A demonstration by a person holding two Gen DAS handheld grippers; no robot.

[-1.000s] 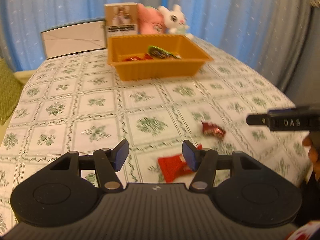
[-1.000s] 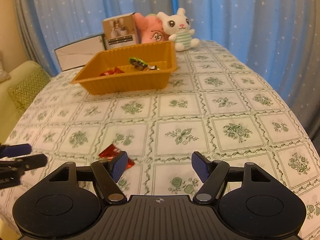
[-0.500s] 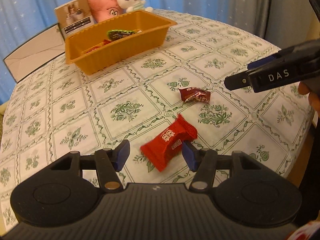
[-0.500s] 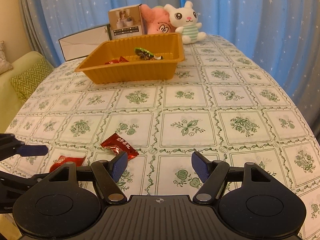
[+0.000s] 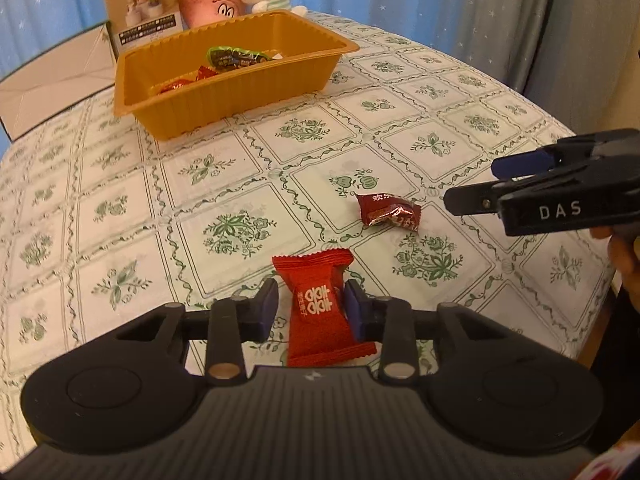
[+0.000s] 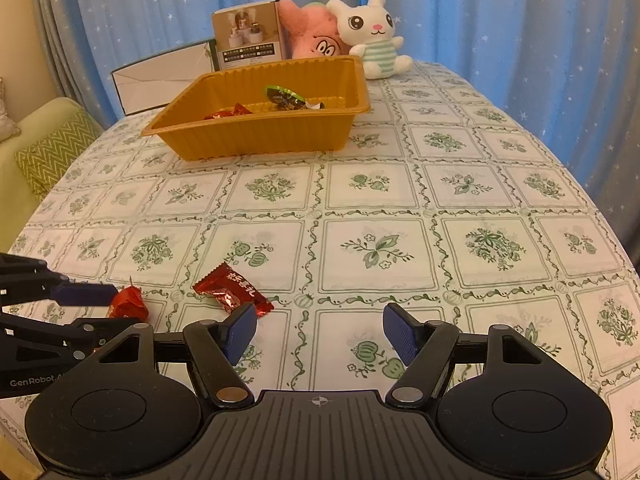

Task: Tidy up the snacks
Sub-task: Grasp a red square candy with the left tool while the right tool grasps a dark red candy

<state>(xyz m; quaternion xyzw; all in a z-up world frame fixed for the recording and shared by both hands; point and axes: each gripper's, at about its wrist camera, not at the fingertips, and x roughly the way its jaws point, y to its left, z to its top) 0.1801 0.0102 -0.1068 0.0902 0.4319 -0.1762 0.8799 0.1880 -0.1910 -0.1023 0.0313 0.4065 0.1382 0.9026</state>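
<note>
While the left gripper [image 5: 310, 309] is closing around the red candy packet [image 5: 321, 308], not yet clamped, slippage from its crinkly wrapper is judged possible; the right gripper [image 6: 319, 333] is held open, empty.

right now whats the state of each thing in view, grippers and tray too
left gripper: jaws closing, bright red snack packet between them
bright red snack packet: on the tablecloth, right pad touching it, left pad just short
dark red candy: loose on the cloth, untouched
right gripper: open, empty
orange tray: upright, a few wrapped snacks inside
white bunny plush: sitting upright behind the tray
</note>
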